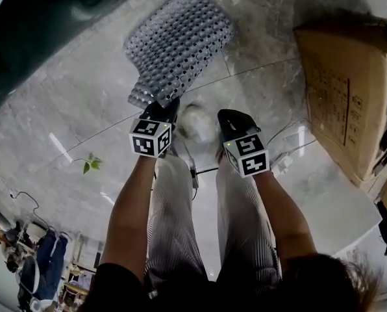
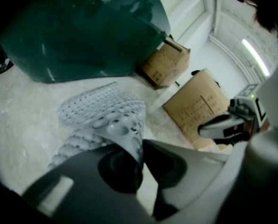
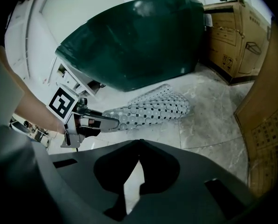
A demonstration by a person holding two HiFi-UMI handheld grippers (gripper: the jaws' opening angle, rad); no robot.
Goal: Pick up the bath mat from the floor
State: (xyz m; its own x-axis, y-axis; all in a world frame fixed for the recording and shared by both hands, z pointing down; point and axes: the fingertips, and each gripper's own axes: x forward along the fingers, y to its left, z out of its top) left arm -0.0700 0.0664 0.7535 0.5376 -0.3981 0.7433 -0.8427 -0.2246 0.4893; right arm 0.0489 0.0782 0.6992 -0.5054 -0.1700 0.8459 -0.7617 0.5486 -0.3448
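Between the jaws of the left claw (image 2: 140, 146) sits the near edge of the bath mat (image 2: 104, 110). The jaws are pinched shut on it, and the sheet creases into a sharp fold right at the pinch. Just to that claw's right, the right claw (image 3: 139, 143) has its jaws pressed together on nothing, and only pale floor shows through the slit below its tips. Ahead of the left claw the mat sags away from the pinch, and its far part lies on the polished stone floor (image 1: 76, 103). It looks like a thin, rubbery sheet full of holes and round studs (probably suction cups, which may cling to smooth stone). I judge it light and limp, likely to droop and swing, not fragile, and possibly slick if wet. An edge is the sensible place to grip it. A second pinch along the same edge, to the right of the left claw, would let it hang flat. Beyond the mat stands a dark green tub (image 3: 134, 36), with a cardboard box (image 1: 349, 90) off to the right.
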